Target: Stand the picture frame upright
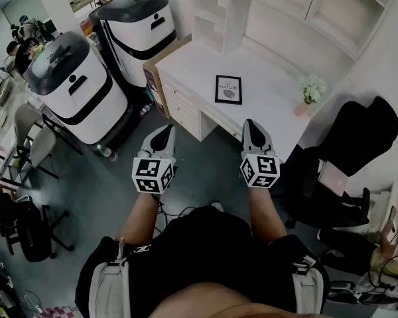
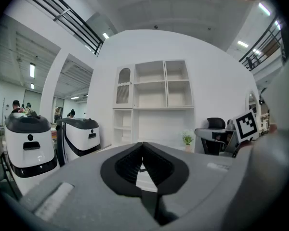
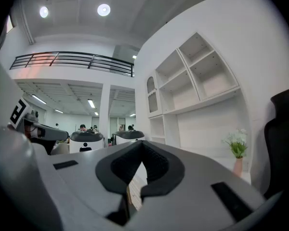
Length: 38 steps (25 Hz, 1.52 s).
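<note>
Forearms (image 1: 140,212) rising from the bottom of the head view hold two empty, closed grippers short of a white desk, where the picture frame lies flat.

Left gripper (image 1: 164,130), left of centre, and right gripper (image 1: 252,124), right of centre, point level toward the desk (image 1: 186,65), each with its jaws pressed together on nothing, as both gripper views confirm. Picture frame (image 1: 228,89) lies face up on the desktop above the gap between the two tips, closer to the right one and touching neither. Farther right on the desk stands a small potted plant (image 1: 311,90); a black chair (image 1: 358,138) fills the right edge, and two white-and-black machines (image 1: 79,91) stand at upper left.
</note>
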Each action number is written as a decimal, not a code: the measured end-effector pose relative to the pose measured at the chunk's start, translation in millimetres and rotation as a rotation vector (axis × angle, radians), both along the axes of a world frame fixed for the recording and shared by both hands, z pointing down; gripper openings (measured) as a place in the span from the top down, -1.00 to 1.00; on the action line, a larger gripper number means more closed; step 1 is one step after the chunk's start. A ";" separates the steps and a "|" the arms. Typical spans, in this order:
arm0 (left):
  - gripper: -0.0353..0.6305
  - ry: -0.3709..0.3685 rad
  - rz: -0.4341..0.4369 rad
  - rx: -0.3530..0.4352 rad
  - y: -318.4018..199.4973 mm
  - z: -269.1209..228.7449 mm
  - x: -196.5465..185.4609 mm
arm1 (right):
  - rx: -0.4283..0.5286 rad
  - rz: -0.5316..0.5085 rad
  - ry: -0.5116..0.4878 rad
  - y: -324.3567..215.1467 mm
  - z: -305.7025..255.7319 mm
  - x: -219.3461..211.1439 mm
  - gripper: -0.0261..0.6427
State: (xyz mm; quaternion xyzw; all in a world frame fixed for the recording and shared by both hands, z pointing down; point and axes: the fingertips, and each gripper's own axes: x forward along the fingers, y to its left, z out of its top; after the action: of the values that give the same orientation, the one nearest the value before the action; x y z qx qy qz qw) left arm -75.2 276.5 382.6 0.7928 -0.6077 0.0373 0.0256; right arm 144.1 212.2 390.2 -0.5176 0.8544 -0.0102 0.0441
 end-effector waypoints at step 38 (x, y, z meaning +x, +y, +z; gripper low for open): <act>0.84 -0.017 -0.026 0.030 26.6 7.4 -114.3 | 0.005 0.058 -0.025 12.9 6.6 -80.3 0.92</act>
State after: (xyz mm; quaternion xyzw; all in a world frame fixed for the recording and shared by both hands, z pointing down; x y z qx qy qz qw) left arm -189.5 303.1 389.9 0.7850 -0.6185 0.0348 0.0092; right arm 63.8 225.1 396.7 -0.5420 0.8383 -0.0134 0.0564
